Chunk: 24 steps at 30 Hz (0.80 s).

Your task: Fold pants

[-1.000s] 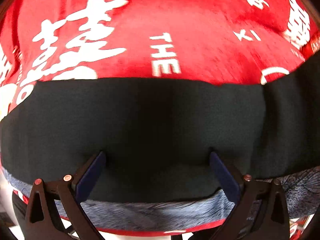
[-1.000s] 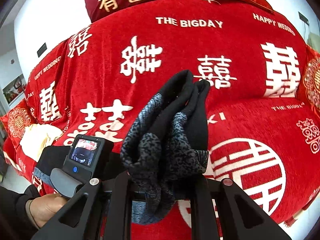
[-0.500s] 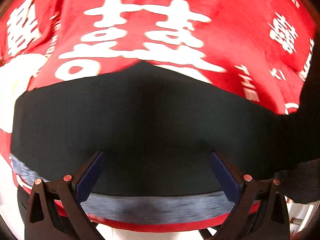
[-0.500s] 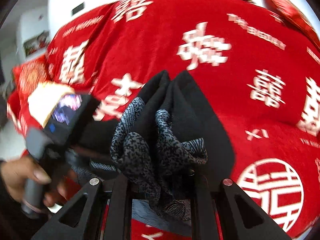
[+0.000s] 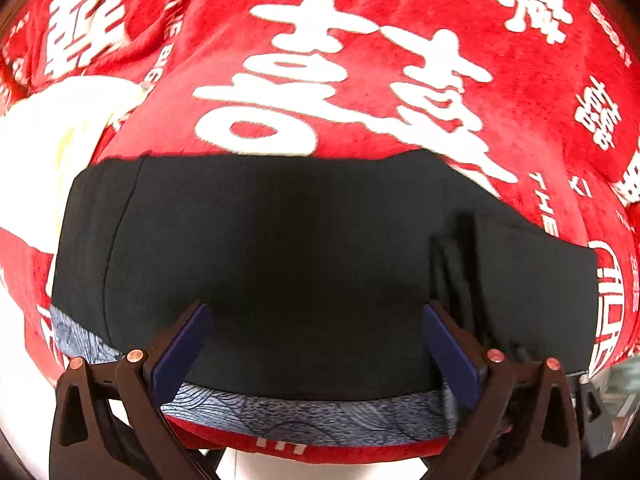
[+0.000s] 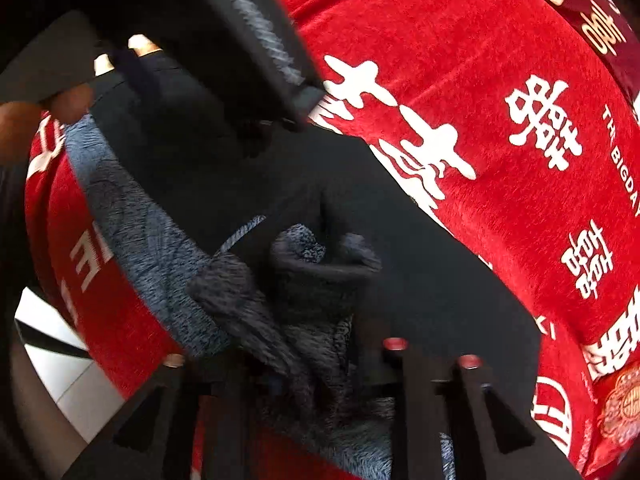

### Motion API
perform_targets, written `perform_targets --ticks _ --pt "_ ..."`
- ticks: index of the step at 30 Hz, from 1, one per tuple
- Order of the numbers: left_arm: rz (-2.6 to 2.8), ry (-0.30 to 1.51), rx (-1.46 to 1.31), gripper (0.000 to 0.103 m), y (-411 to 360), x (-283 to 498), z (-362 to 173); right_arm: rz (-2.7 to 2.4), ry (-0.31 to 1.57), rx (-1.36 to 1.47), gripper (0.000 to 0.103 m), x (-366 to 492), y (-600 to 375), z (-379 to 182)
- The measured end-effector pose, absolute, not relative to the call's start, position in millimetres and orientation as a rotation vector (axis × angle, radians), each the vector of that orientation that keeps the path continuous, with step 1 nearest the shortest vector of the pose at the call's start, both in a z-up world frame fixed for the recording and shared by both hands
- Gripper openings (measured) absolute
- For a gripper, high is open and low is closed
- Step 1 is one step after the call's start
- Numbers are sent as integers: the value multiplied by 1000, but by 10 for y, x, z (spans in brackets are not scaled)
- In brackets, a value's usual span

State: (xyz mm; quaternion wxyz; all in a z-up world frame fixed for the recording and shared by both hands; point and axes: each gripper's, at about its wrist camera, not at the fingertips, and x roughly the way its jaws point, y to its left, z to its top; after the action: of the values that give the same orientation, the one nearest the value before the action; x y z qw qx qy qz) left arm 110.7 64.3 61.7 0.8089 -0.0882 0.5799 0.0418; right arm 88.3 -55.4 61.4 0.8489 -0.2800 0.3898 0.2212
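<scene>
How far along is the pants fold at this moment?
Done: the pants lie doubled on the red cover, grey lining along the near edge. In hand: the right claw is opening around the bunched end it carried over. Left: release and smooth; the left claw hovers open.

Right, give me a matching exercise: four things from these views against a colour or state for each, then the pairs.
Things:
1. pants
2. waistband lining
3. bedspread
4. left hand-held gripper

Colour or state:
A. red with white characters
B. jaws wide apart
C. plain black
D. blue-grey pattern

Pairs: 1-C, 2-D, 3-A, 4-B
</scene>
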Motion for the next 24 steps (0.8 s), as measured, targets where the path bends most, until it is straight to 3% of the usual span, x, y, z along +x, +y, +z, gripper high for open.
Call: perform_targets --ticks 1,2,3,9,17,21,24 --pt "84 1228 -178 103 610 1112 658 467 819 -583 63 848 -604 681" --pt "74 1210 -166 103 564 1114 720 472 803 -567 86 815 -651 757" --pt "65 1201 -156 103 524 1121 767 470 775 -540 89 745 -731 862" --pt "-56 1144 -116 103 98 1140 1028 448 777 -178 89 551 -1690 1336" --pt "-200 1248 -77 103 -526 1092 780 376 1088 150 89 776 -2511 574" --pt "-133 1367 -57 103 -479 1091 310 397 1099 175 89 711 -2557 572" --pt "-123 1347 -87 103 -405 1068 378 412 1076 177 89 583 -2589 718"
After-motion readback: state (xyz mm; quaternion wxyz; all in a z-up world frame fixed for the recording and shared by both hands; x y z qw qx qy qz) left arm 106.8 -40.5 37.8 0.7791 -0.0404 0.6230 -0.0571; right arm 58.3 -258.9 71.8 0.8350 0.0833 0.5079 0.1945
